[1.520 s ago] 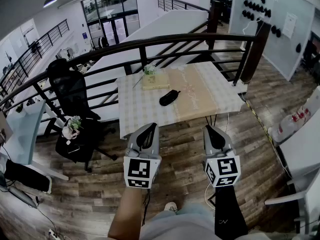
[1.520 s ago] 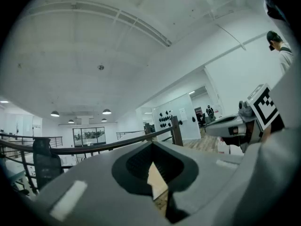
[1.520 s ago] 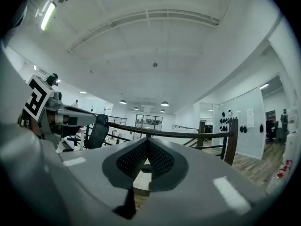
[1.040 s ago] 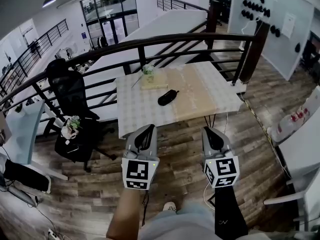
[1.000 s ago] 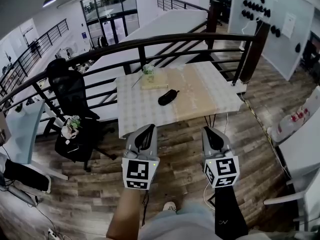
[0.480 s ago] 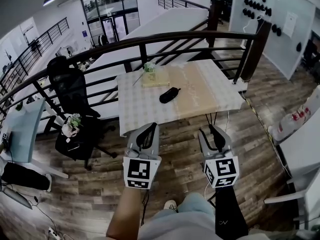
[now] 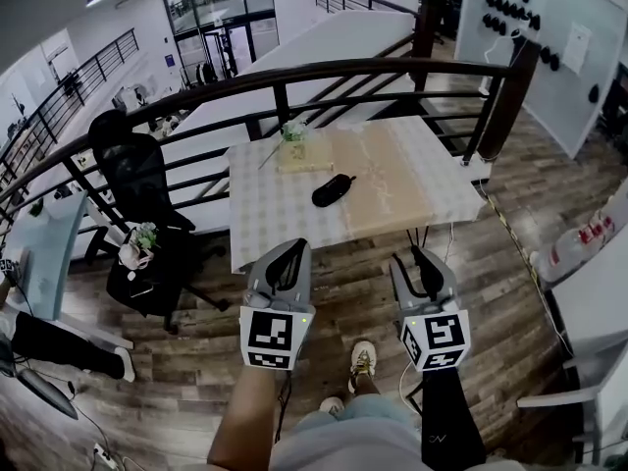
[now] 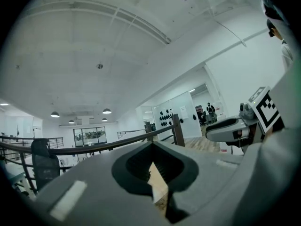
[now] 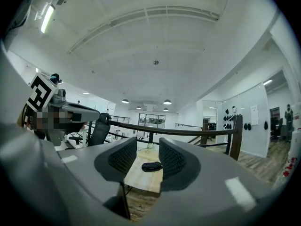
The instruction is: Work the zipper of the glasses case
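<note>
The black oblong glasses case (image 7: 333, 189) lies on the pale checked table (image 7: 260, 229) at twelve o'clock, well beyond the left gripper (image 7: 291, 251), jaws together, and the empty right gripper (image 7: 411, 258), jaws just spread apart; it looks light and slippery, so I would pin its body and pinch the zipper tab

I cannot tell whether the glasses case (image 7: 333, 189) lies zipped shut, too small from here, and the pale block (image 7: 305, 155) behind it is perhaps a box.

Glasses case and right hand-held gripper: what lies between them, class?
Head view: only bare tablecloth, then wooden floor, between glasses case and right hand-held gripper.
</note>
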The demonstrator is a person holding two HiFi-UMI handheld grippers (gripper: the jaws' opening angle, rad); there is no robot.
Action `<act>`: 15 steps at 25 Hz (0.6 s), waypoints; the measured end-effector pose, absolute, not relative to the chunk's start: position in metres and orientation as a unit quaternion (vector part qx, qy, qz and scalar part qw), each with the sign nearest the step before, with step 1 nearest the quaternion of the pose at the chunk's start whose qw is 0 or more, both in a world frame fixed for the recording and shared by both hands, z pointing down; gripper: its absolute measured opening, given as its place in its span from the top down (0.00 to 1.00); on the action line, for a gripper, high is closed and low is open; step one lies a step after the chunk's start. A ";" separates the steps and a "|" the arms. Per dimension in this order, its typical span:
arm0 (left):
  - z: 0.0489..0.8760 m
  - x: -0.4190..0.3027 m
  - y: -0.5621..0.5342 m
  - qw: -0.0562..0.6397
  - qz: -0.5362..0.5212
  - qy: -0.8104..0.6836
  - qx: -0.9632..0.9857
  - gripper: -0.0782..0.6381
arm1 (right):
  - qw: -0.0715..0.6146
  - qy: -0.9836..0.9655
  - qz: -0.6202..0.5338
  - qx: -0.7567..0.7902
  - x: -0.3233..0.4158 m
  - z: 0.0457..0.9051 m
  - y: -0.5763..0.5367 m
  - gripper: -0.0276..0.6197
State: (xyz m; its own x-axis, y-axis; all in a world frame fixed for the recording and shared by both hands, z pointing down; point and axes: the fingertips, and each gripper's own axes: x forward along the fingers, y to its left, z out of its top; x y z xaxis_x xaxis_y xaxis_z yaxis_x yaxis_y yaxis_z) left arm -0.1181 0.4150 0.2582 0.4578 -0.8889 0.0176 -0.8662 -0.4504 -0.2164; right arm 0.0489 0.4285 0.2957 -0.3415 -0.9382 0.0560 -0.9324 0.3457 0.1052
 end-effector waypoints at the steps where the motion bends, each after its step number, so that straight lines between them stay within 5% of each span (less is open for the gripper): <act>1: 0.259 -0.116 0.408 0.088 -0.066 0.517 -0.849 0.88 | 0.053 -0.820 -0.026 0.570 0.051 0.296 0.421 0.68; 15: 0.244 -0.082 0.275 0.087 -0.065 0.538 -0.836 0.88 | 0.030 -0.846 -0.038 0.532 0.071 0.266 0.266 0.69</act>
State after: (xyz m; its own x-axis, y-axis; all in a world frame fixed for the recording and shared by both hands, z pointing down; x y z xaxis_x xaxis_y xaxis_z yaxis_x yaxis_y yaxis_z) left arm -0.0824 0.2750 0.2444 0.4128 -0.9107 0.0144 -0.8880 -0.4059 -0.2160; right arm 0.0705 0.2662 0.2660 -0.4330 -0.9013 0.0100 -0.8968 0.4319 0.0956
